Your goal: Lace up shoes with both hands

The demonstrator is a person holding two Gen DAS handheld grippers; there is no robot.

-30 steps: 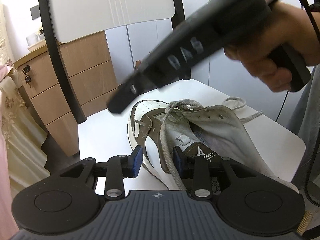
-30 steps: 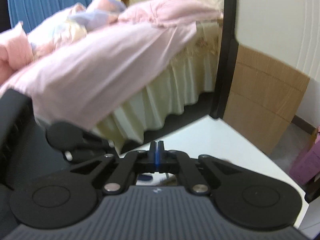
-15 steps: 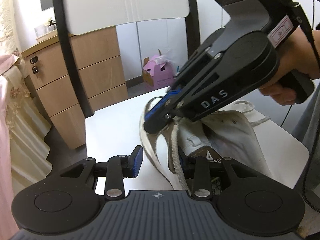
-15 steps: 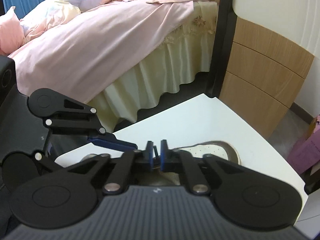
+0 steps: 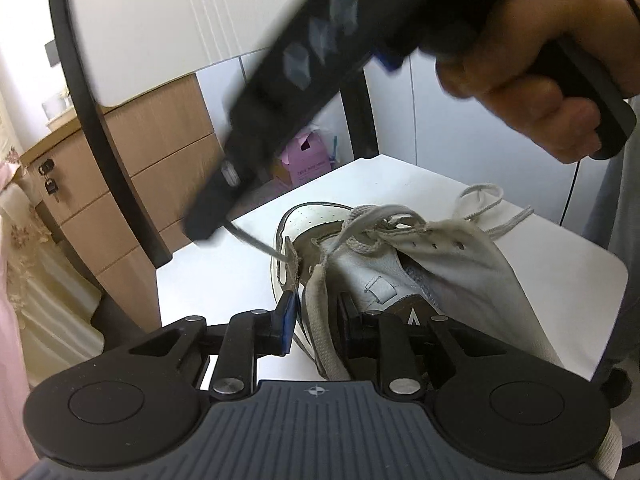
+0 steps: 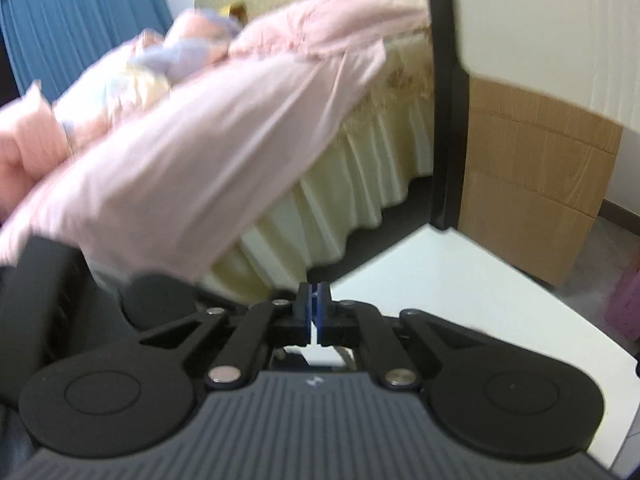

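A worn white-and-grey shoe (image 5: 400, 264) lies on the white seat of a chair (image 5: 224, 280), toe pointing away from the left wrist camera, its tongue and side flaps spread loose. The left gripper (image 5: 316, 320) sits low at the near end of the shoe; its jaws are closing, with the shoe's left eyelet flap and a flat stretch of lace (image 5: 324, 320) between them — whether the pads already press on these cannot be told from this view. The right gripper (image 5: 208, 224), blurred, hangs above and left of the toe, gripped by the person's right hand (image 5: 540, 80). Its fingers are together, clamped on the thin end of the lace, which runs taut from the tip down to the left eyelet row. The lace's other end (image 5: 492, 208) trails loose on the seat beyond the shoe. In the right wrist view the pads stand pressed together — a bed (image 6: 180, 160) and wooden drawers (image 6: 532, 180) beyond.
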